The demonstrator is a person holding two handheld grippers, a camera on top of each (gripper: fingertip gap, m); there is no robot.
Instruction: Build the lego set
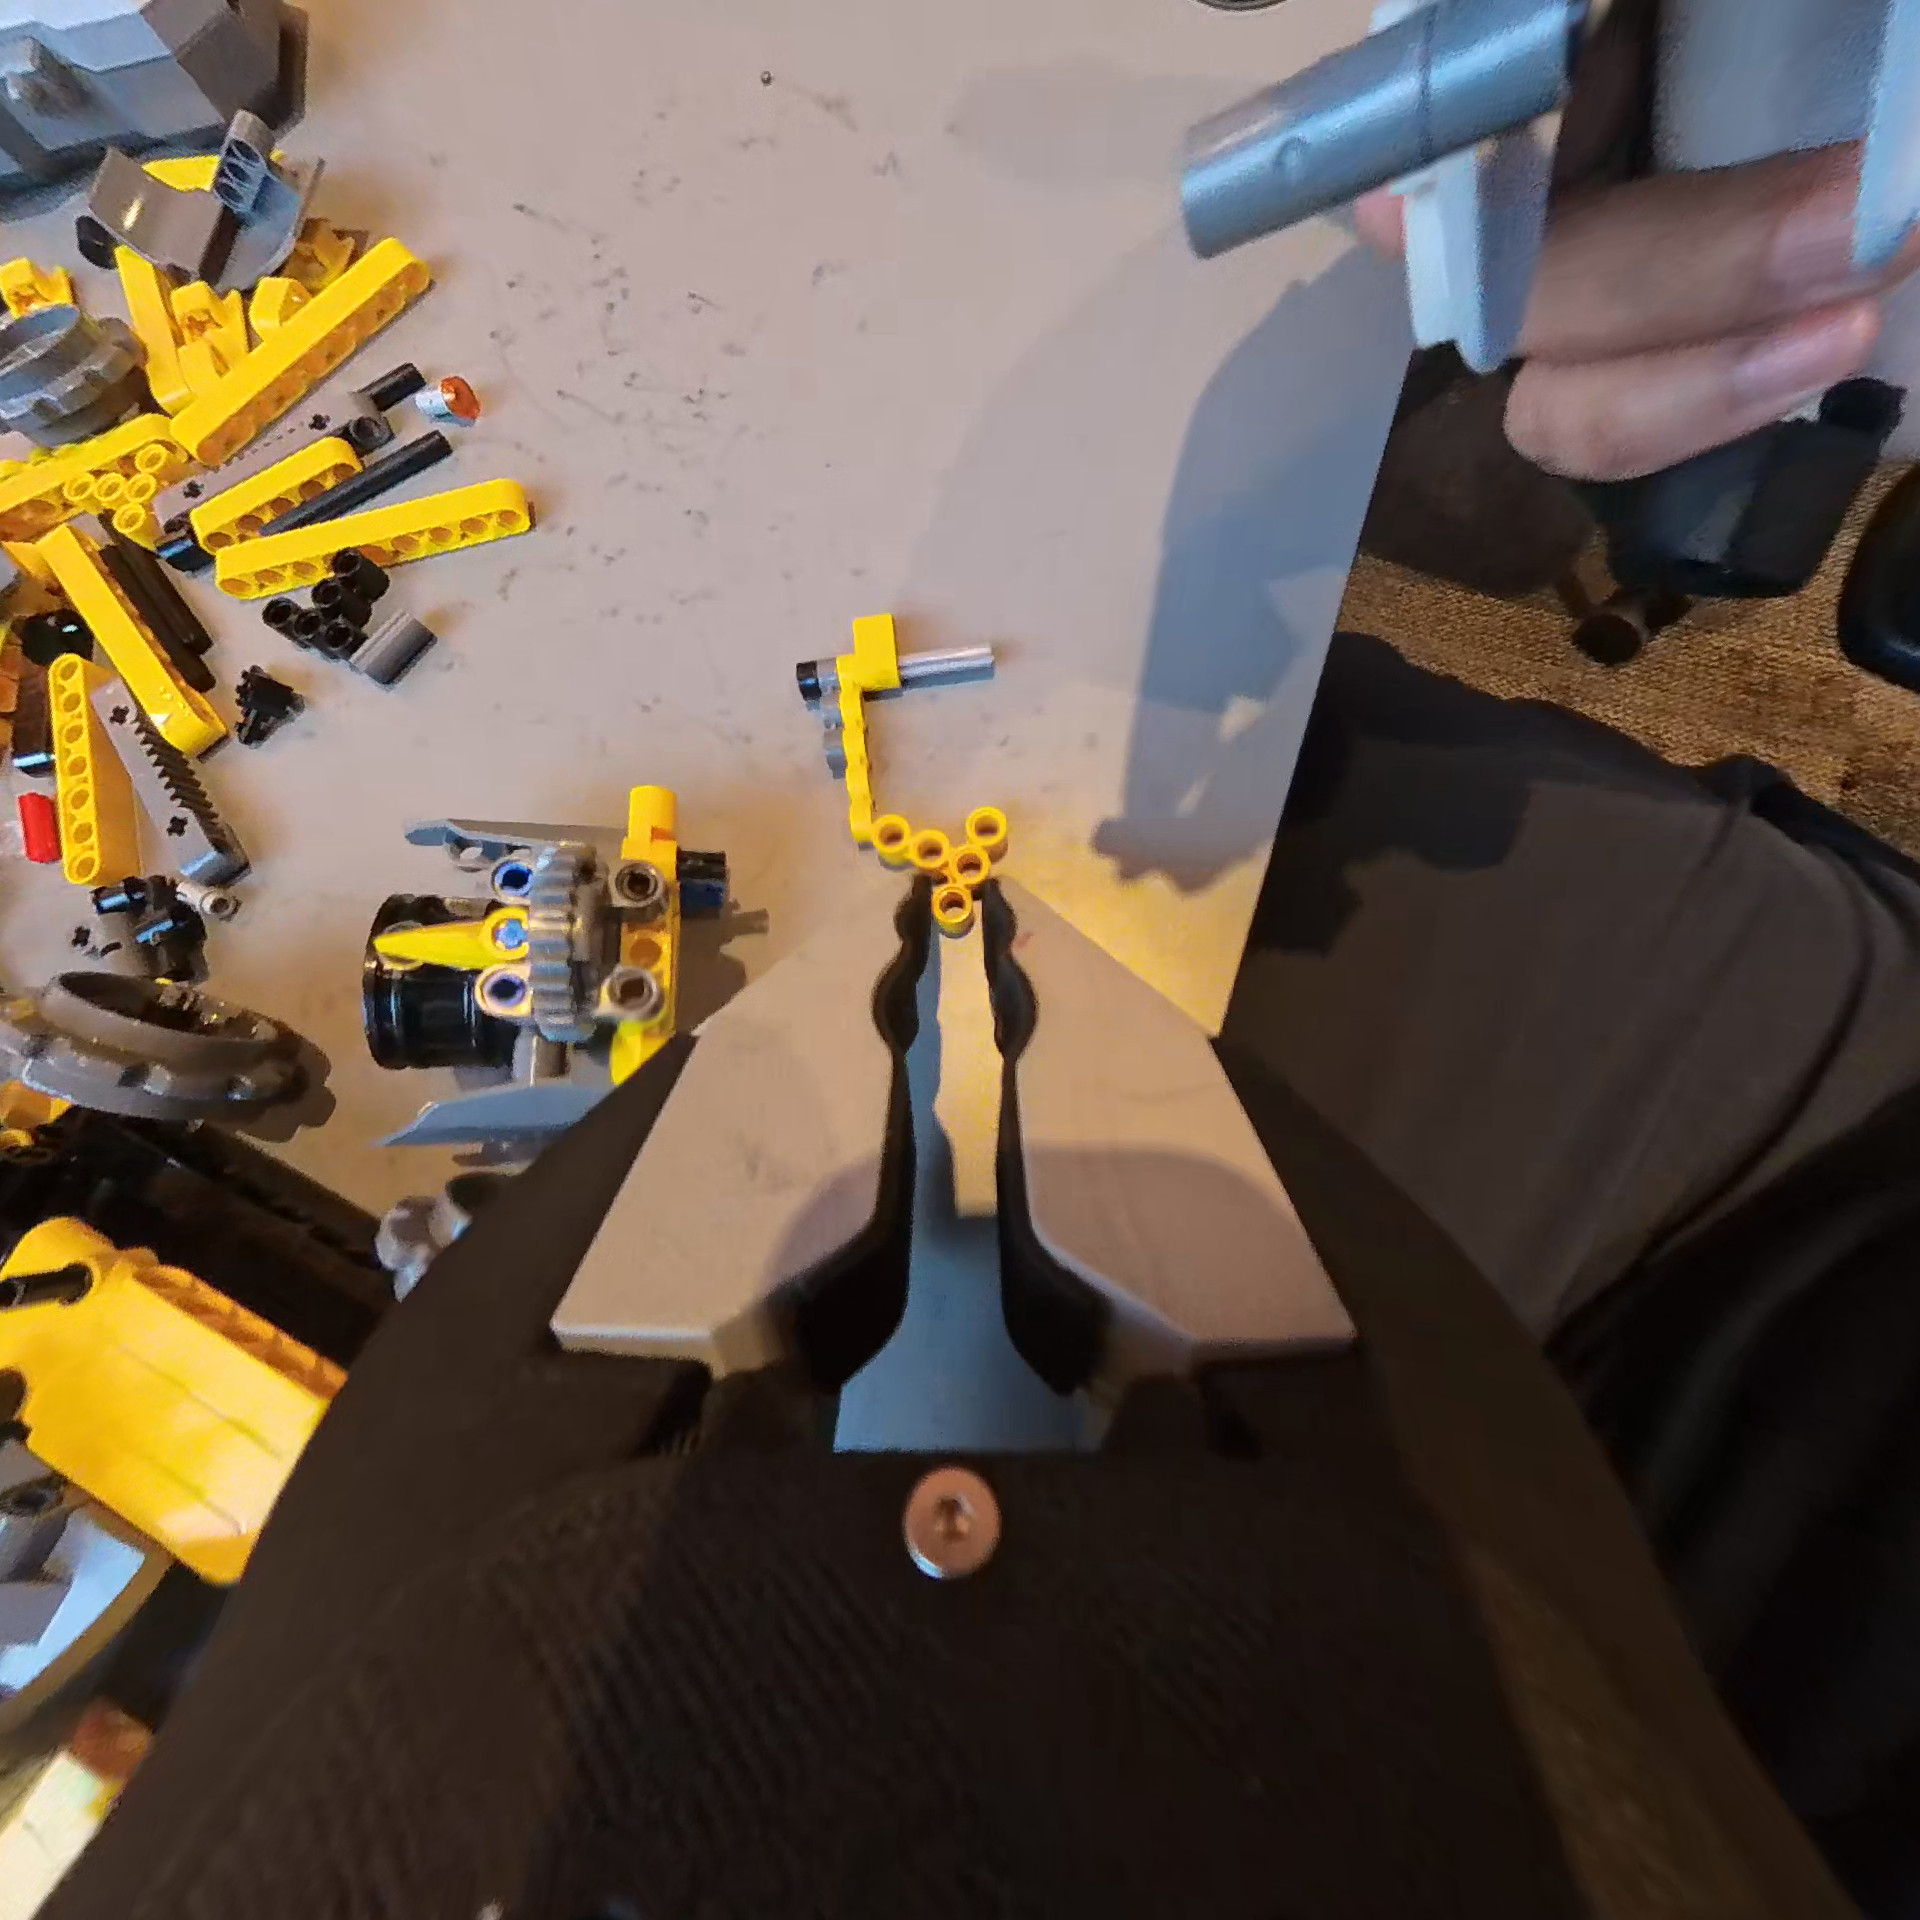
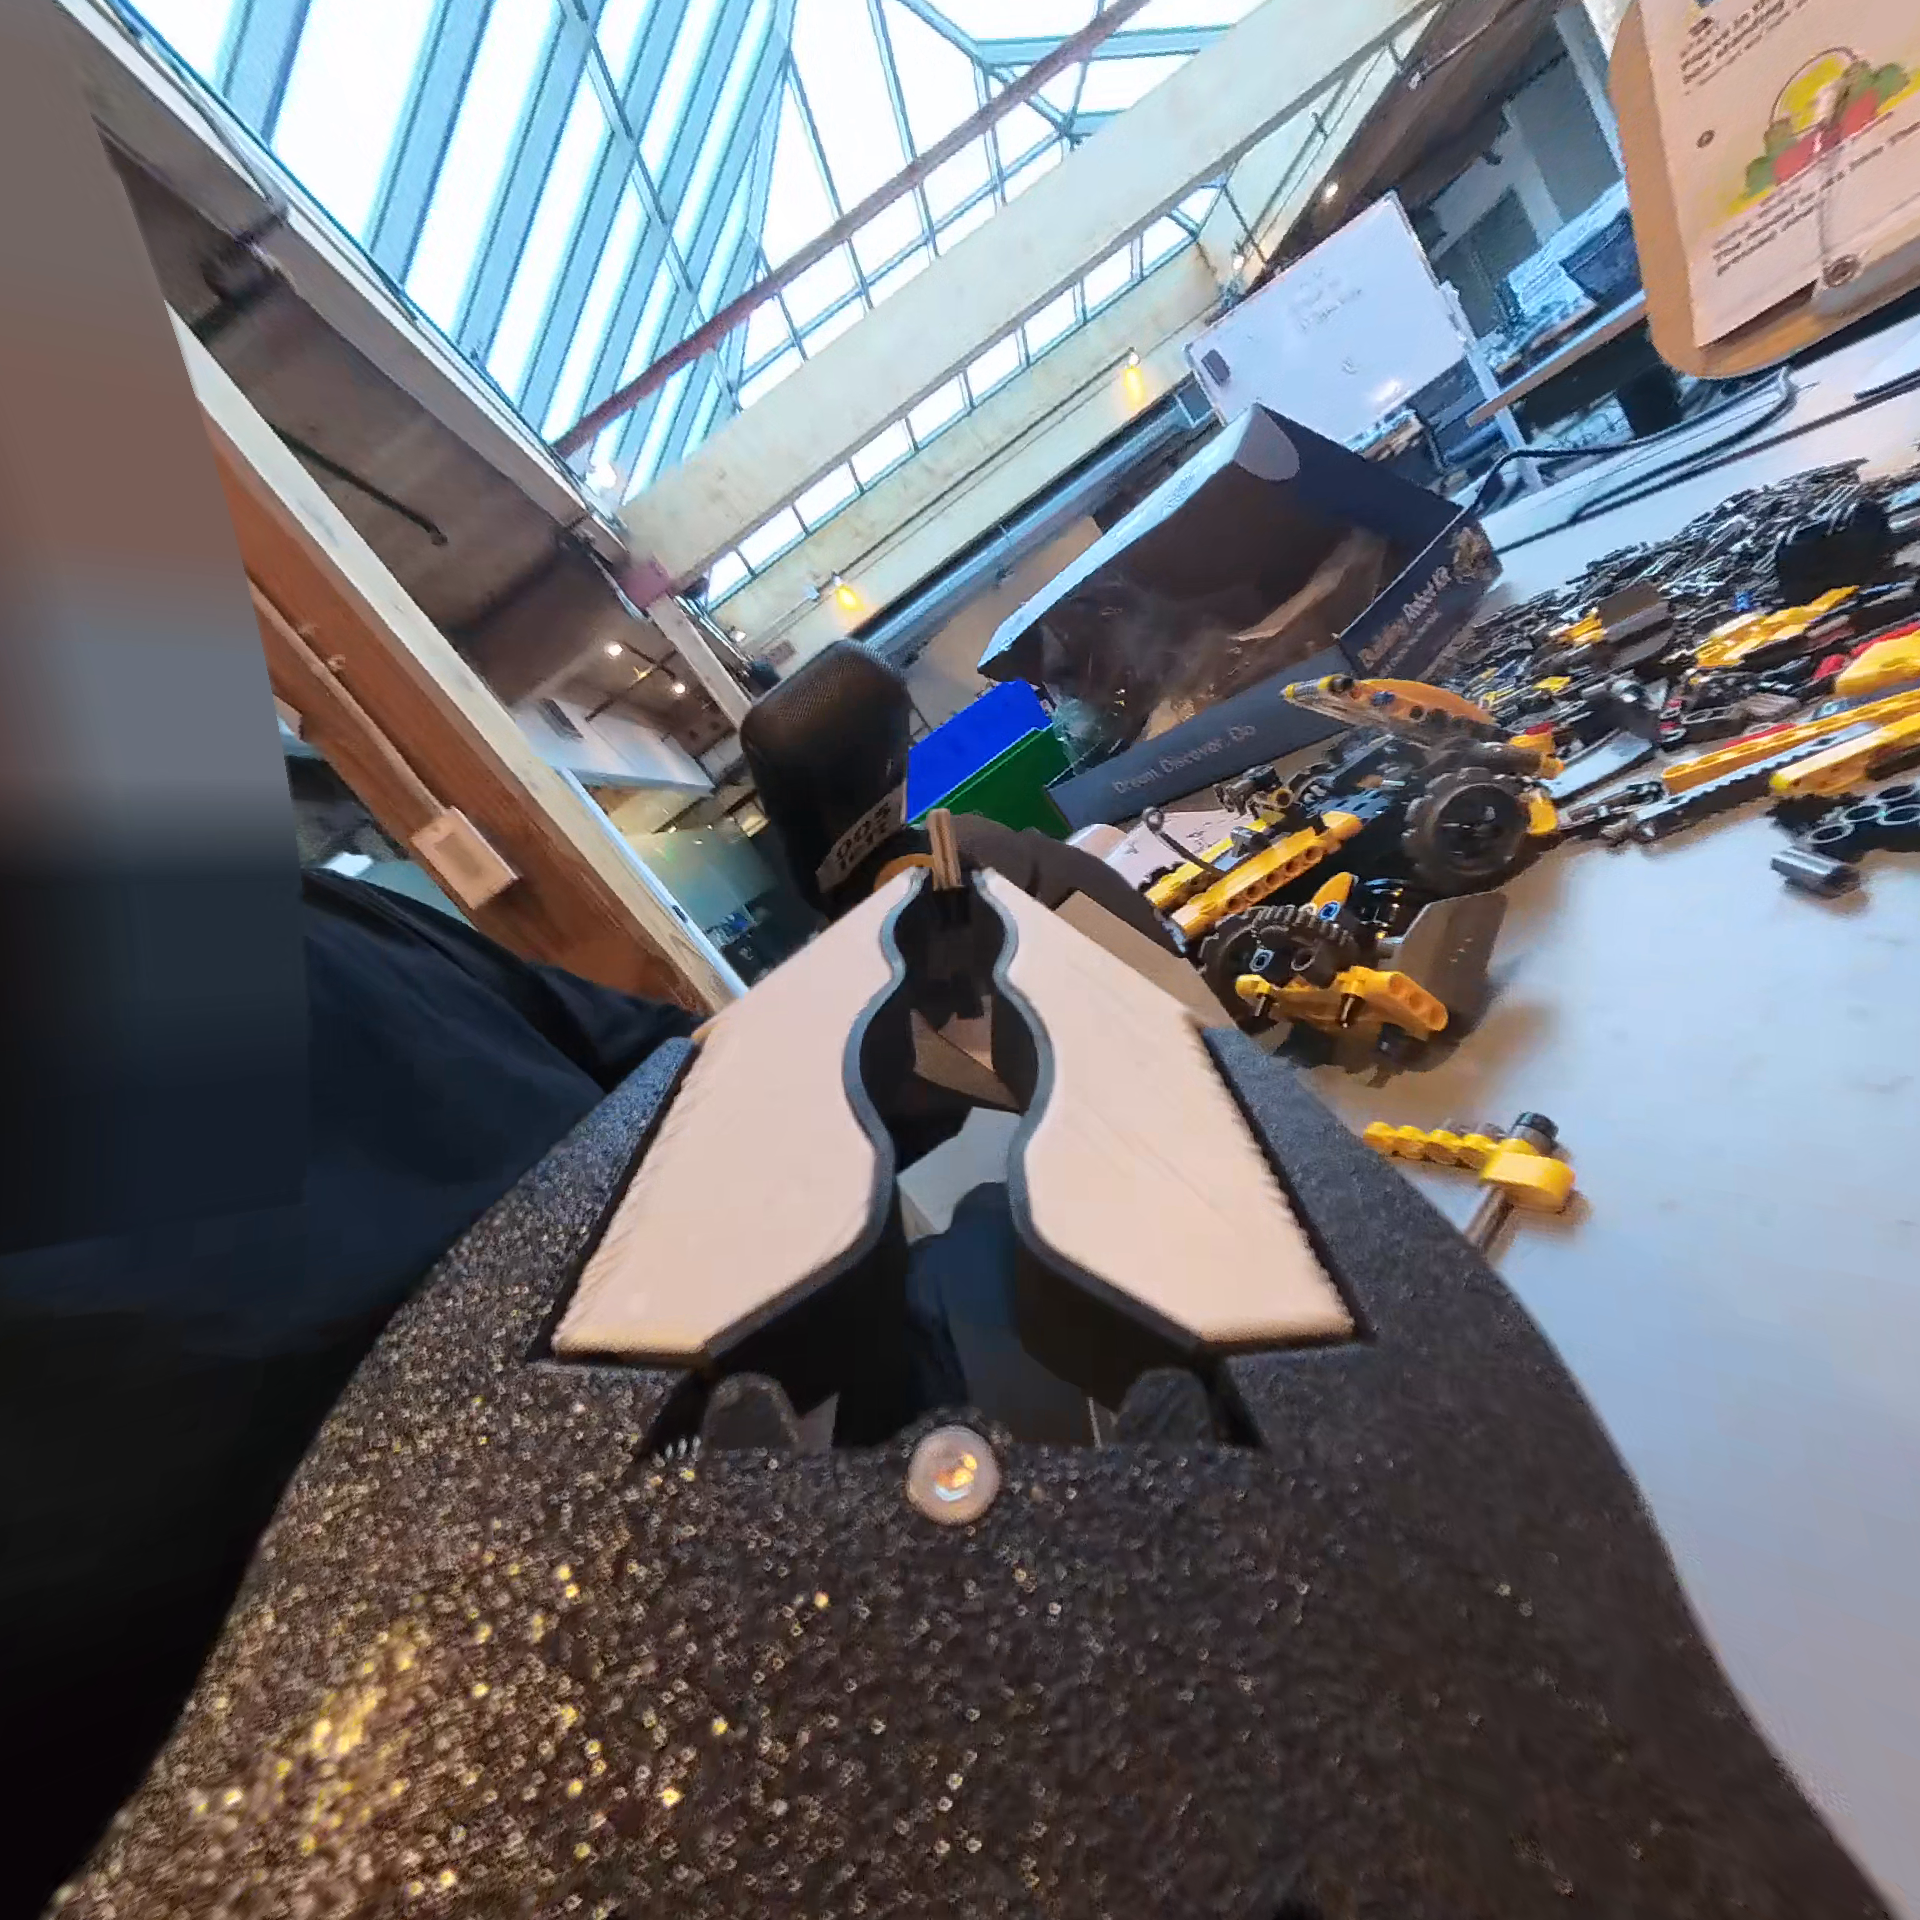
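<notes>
Left gripper (image 1: 954,883) is clamped on a yellow beam (image 1: 940,850) at table (image 1: 727,260) edge; right gripper (image 2: 948,878), raised, is seemingly pinched on a small grey pin (image 2: 943,844).

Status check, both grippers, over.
Left gripper shut on yellow beam assembly at table edge. Right gripper shut on small grey pin, raised.

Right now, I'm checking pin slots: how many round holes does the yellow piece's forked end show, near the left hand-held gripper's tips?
5 holes: two along the left branch, one at the right tip, one at the junction, one lowest. None looks hidden.
</notes>
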